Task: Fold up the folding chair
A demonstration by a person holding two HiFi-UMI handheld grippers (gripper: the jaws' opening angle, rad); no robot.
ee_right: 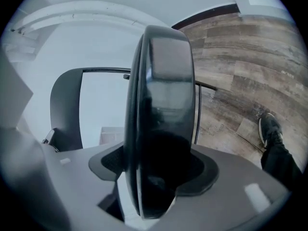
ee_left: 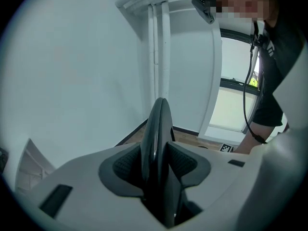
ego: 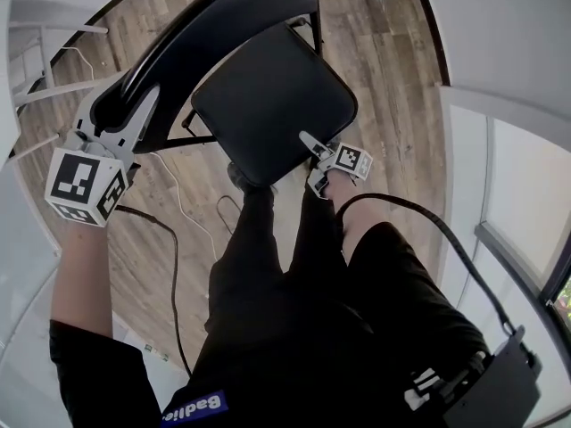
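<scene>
Between clamped jaws, backrest [ee_left: 159, 138] and seat [ee_right: 163, 105]

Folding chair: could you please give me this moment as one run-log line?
left gripper: shut on backrest edge | right gripper: shut on seat edge | fold: not yet done, seat out from backrest

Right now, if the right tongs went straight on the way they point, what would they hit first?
The chair seat: its edge sits clamped between the right tongs, so pushing on would likely just shove the seat. What lies beyond is hidden behind it.
</scene>
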